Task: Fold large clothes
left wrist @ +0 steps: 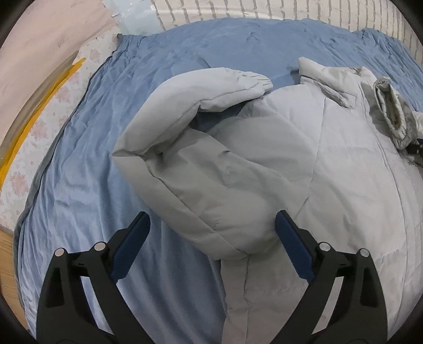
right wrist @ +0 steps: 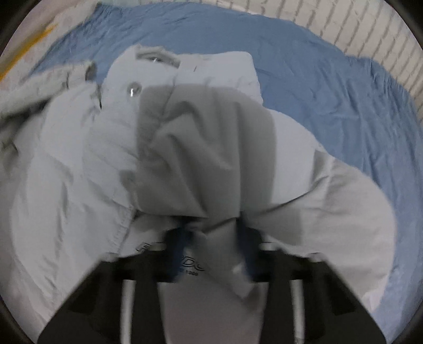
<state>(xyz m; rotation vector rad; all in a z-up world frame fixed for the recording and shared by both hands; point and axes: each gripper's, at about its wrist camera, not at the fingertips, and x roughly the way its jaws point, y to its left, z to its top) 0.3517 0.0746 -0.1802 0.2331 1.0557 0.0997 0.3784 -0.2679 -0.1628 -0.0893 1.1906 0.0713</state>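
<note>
A pale grey padded jacket (left wrist: 304, 158) lies on a blue bed sheet (left wrist: 105, 132). Its left sleeve (left wrist: 190, 148) is bent back on itself, the cuff pointing toward the collar (left wrist: 330, 79). My left gripper (left wrist: 211, 225) is open and empty, hovering just above the lower end of that sleeve. In the right wrist view my right gripper (right wrist: 215, 238) is shut on a bunched fold of the jacket's sleeve (right wrist: 201, 153), lifted over the jacket body (right wrist: 79, 164). That sleeve's cuff also shows at the right of the left wrist view (left wrist: 391, 111).
The blue sheet (right wrist: 330, 92) covers the whole bed. A white brick-pattern wall (left wrist: 264, 10) stands behind it. A floral mattress edge (left wrist: 39, 127) and a yellow strip (left wrist: 34, 116) run along the left side.
</note>
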